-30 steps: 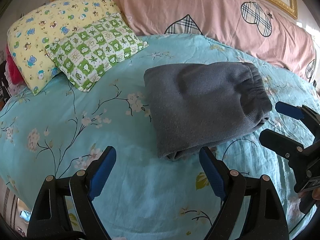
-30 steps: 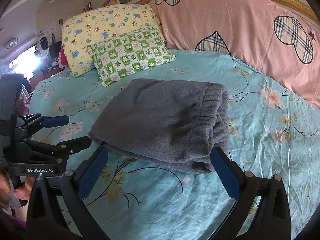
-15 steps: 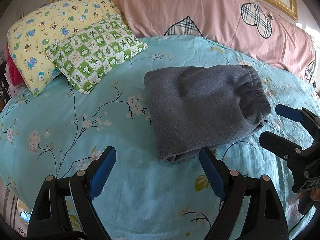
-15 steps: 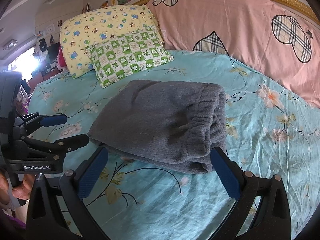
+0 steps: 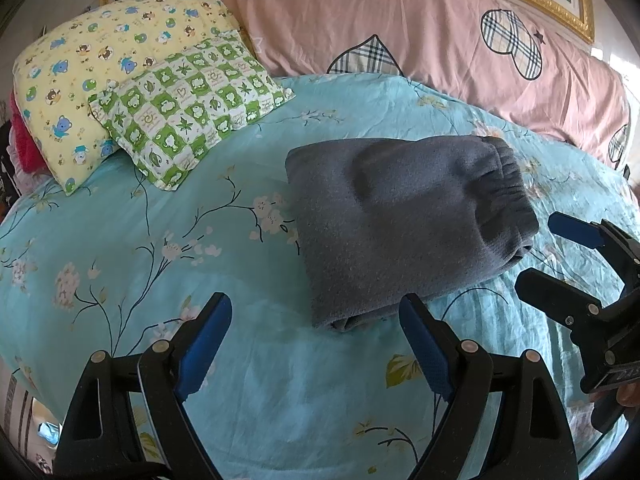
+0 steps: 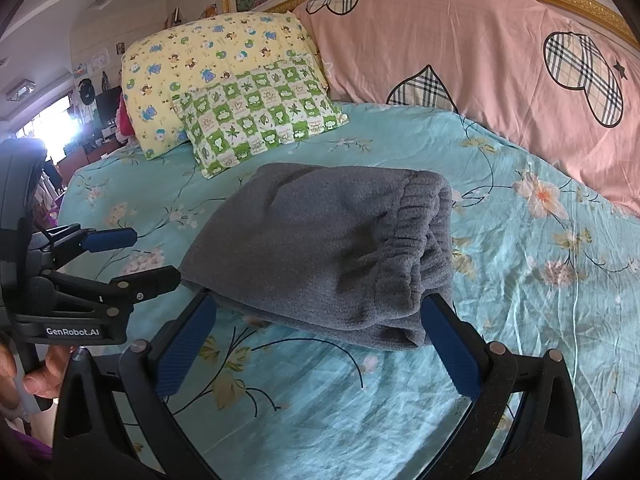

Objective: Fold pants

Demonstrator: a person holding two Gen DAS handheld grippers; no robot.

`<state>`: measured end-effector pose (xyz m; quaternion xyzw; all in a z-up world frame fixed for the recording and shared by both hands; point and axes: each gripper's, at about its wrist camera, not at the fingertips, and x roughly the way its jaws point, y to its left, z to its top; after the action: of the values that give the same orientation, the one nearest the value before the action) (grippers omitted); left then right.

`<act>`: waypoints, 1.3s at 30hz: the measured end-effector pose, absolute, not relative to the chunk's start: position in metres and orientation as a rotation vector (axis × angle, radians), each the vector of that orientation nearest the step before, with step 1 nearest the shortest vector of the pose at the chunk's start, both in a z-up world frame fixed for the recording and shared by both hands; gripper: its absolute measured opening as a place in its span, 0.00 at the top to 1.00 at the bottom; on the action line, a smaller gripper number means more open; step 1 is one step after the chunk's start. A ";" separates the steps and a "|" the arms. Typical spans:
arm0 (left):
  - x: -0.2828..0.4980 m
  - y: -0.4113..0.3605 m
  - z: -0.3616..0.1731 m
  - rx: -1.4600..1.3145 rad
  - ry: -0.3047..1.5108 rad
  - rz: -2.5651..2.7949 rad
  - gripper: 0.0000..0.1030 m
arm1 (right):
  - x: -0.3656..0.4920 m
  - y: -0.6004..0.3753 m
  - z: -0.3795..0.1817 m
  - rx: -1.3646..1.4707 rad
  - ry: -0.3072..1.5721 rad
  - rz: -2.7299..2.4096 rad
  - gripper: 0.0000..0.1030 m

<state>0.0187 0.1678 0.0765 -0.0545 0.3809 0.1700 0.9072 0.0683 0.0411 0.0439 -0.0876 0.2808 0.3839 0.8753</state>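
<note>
The grey pants [image 5: 404, 220] lie folded into a thick bundle on the turquoise floral bedsheet [image 5: 160, 248], elastic waistband turned to the right. My left gripper [image 5: 314, 308] stands open just short of the bundle's near left corner, touching nothing. In the right wrist view the pants [image 6: 320, 248] fill the middle, and my right gripper [image 6: 318, 306] is open with its blue pads at the bundle's near edge, one on each side. Each gripper shows in the other's view: the right gripper [image 5: 540, 252] by the waistband end, the left gripper [image 6: 154, 256] by the folded corner.
A yellow cartoon pillow [image 5: 80, 80] and a green checked pillow [image 5: 188, 108] lie at the back left. A pink quilt with plaid hearts [image 5: 420, 28] runs along the headboard. A hand [image 6: 36, 376] holds the left gripper's handle. Bare sheet stretches left of the pants.
My right gripper has crept forward, so its pads now reach the near edge of the pants. The left gripper has barely shifted. The pants lie unchanged.
</note>
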 end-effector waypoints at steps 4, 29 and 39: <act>0.019 0.168 0.077 -0.113 0.786 0.354 0.16 | 0.067 0.042 0.046 -0.183 0.583 0.800 0.01; 0.022 0.171 0.080 -0.121 0.780 0.350 0.16 | 0.067 0.040 0.048 -0.178 0.580 0.795 0.01; 0.028 0.179 0.089 -0.145 0.743 0.373 0.16 | 0.067 0.036 0.054 -0.154 0.565 0.775 0.01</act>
<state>0.0278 0.1794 0.0886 -0.0701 0.3607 0.1808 0.9123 0.0673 0.0365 0.0540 -0.0741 0.2715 0.3725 0.8843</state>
